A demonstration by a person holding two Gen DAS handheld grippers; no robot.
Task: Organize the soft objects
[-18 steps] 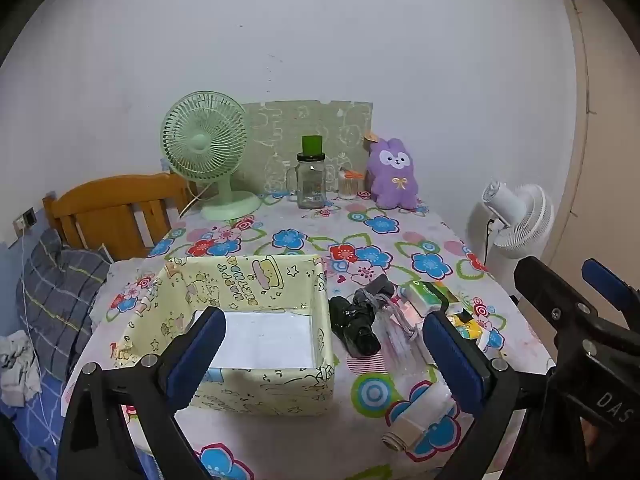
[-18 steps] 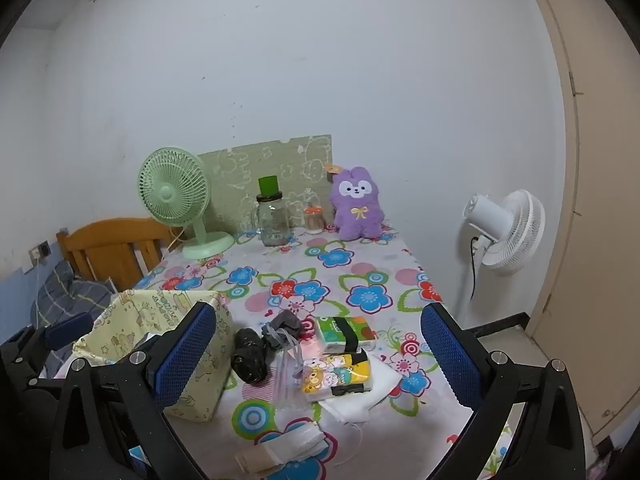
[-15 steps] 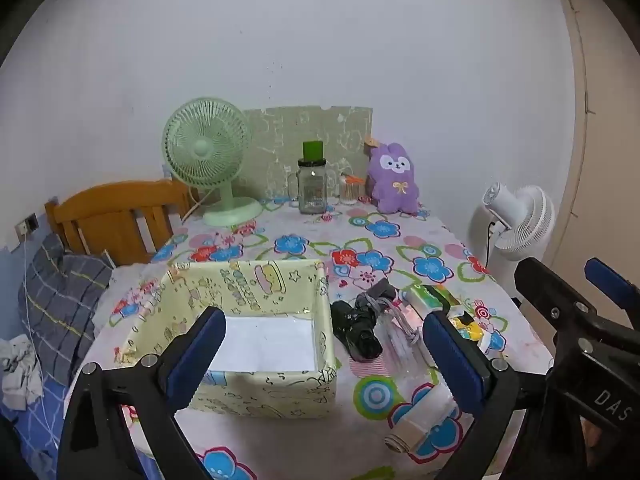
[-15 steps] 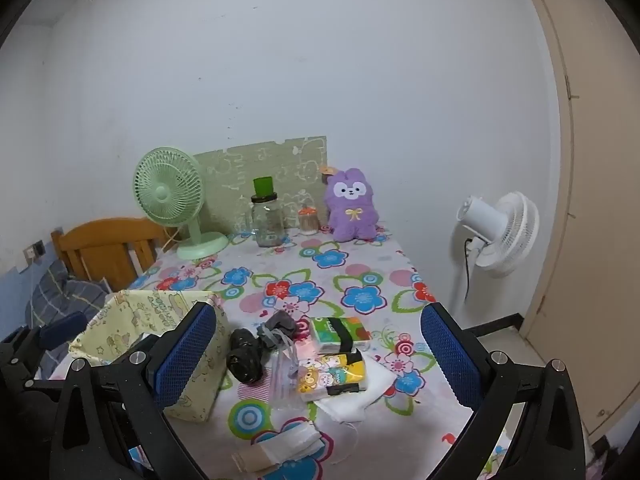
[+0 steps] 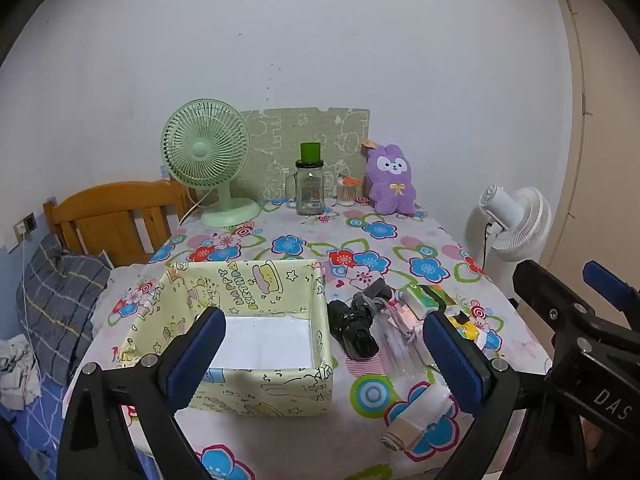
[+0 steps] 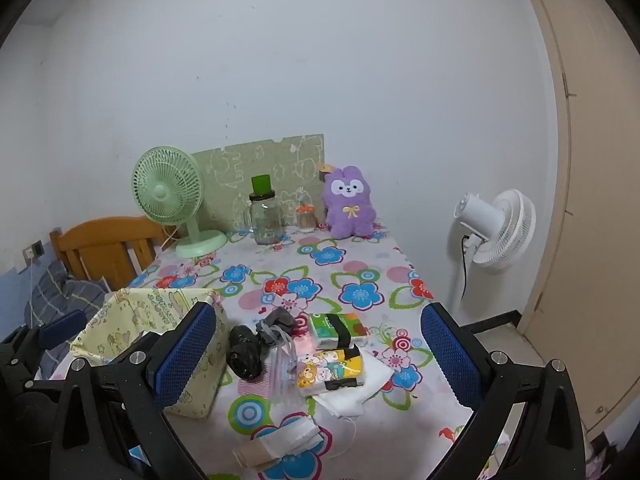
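Note:
A yellow cartoon-print fabric box (image 5: 244, 288) stands open on the floral table, with only a white base inside; it also shows in the right wrist view (image 6: 132, 312). Right of it lie a black bundle (image 5: 354, 330), a clear plastic bag (image 5: 396, 336), a green tissue pack (image 6: 336, 326), a yellow cartoon tissue pack (image 6: 330, 370), a white cloth (image 6: 360, 390) and a rolled white bag (image 5: 418, 412). A purple plush rabbit (image 5: 392, 180) sits at the back. My left gripper (image 5: 320, 360) and right gripper (image 6: 316, 356) are open and empty, held above the table's near edge.
A green desk fan (image 5: 208, 156), a glass jar with green lid (image 5: 309, 188) and a small toothpick jar (image 5: 347, 192) stand at the back by a green board. A white floor fan (image 6: 496, 228) stands right of the table. A wooden headboard (image 5: 116, 220) and bedding lie left.
Both grippers have pulled back and risen slightly, so the table looks a little farther away. Nothing on the table has moved.

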